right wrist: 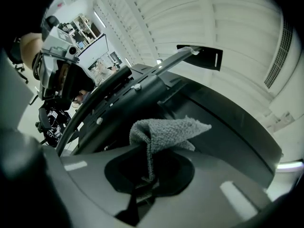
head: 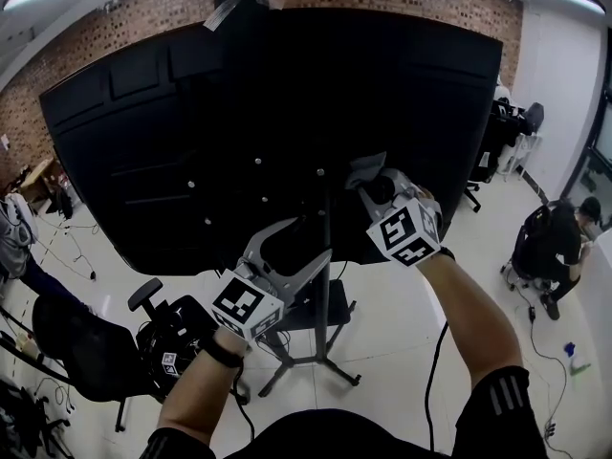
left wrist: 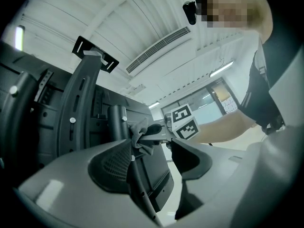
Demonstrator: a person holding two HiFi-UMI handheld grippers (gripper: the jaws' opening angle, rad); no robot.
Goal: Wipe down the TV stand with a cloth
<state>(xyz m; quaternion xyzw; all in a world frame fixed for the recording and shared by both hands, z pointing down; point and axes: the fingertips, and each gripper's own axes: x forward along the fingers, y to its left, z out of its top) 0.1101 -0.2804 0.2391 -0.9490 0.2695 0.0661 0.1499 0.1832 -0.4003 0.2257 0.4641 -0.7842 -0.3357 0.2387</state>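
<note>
Head view, from our left: our left gripper (head: 308, 242) holds its jaws apart, the TV stand's pole (head: 325, 304) just beside them; further right, our right gripper (head: 378, 191) is clamped on the grey cloth (head: 366, 170) (bunched up) at the TV's black back (head: 191, 113).

Glossy white floor (head: 402, 347), ceiling lamps mirrored in it.

Mid-frame: black metal TV stand (head: 323, 285), upright post on splayed legs, feet flat on the floor, small dark shelf low on the post.

Left of it: black mesh-backed office chair (head: 81, 352) on its own base, near the stand's legs, not touching them. Thin dark cables (head: 76, 237) trail over the floor behind the chair.

Right side: person in dark clothes (head: 550, 247) sitting low, feet on the floor. Thin black cable (head: 540, 338) snakes from there toward the lower edge. Just beside it, small blue-topped bottle (head: 574, 355).
</note>
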